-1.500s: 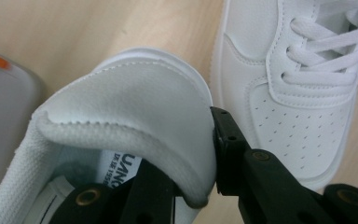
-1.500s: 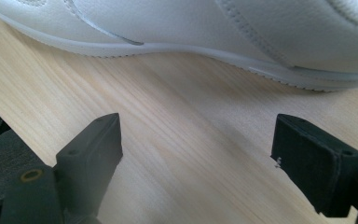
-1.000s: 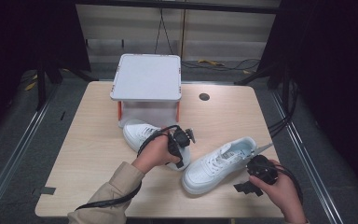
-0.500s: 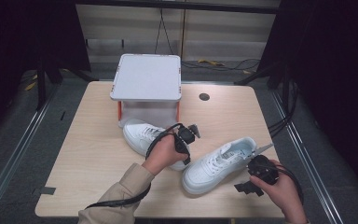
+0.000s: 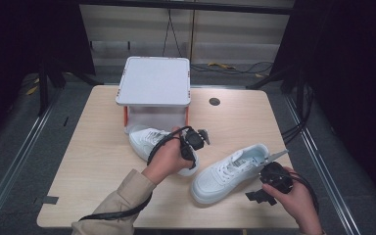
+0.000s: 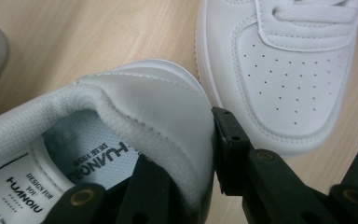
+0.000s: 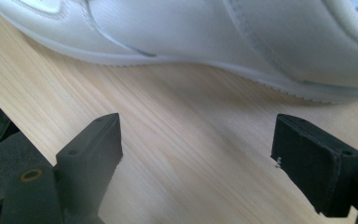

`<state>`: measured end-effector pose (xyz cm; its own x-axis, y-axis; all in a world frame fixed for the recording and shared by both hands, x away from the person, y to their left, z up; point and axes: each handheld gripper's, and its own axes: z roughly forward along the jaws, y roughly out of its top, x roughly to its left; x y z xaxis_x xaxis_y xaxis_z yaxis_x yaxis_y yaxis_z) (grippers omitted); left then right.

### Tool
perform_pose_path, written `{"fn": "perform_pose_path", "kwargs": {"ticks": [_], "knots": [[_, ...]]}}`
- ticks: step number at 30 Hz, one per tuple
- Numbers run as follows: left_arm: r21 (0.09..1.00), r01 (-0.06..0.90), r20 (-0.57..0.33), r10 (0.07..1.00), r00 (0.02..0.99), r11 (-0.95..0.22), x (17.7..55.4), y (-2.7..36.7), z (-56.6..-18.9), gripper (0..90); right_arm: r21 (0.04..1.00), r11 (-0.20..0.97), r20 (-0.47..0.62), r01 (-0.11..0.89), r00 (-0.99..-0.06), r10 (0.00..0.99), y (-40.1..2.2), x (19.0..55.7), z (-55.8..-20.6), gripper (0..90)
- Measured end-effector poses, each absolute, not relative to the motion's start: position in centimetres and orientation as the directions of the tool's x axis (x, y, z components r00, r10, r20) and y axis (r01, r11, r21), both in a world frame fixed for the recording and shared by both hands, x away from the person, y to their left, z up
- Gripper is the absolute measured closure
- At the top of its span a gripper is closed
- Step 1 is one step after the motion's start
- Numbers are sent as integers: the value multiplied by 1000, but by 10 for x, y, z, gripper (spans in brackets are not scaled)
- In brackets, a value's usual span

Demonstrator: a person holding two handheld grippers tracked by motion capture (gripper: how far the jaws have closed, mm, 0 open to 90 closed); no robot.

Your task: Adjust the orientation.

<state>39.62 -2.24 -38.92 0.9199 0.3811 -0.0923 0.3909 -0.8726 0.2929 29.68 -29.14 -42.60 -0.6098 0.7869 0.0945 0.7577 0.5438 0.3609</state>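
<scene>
Two white sneakers lie on the wooden table. My left gripper grips the heel of the far sneaker. In the left gripper view, one jaw sits inside the heel collar and the other outside it. The jaws have just been closing and now press on the padded heel. The near sneaker lies to the right, and its toe shows just beyond that heel. My right gripper stands open beside the near sneaker's side, with only bare table between the jaws.
A white lidded box with orange corners stands at the back middle of the table, just behind the far sneaker. A small dark round mark lies to its right. Cables trail off the table's right side.
My left gripper has closed on the far sneaker's heel and risen a little with the hand. The right hand and the near sneaker have stayed put.
</scene>
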Motion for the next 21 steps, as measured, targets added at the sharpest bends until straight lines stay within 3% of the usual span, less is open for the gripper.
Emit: {"fn": "perform_pose_path", "kwargs": {"ticks": [11,16,21], "knots": [[331,197,52,227,973,-923,408,-22,-373,759,354,551,82,756,-612,787,-291,297,-425,157],[294,221,30,241,970,-930,427,7,-404,723,358,553,77,752,-614,785,-290,297,-424,157],[238,232,13,242,970,-943,417,33,-414,708,384,560,83,734,-632,771,-286,295,-418,157]]}}
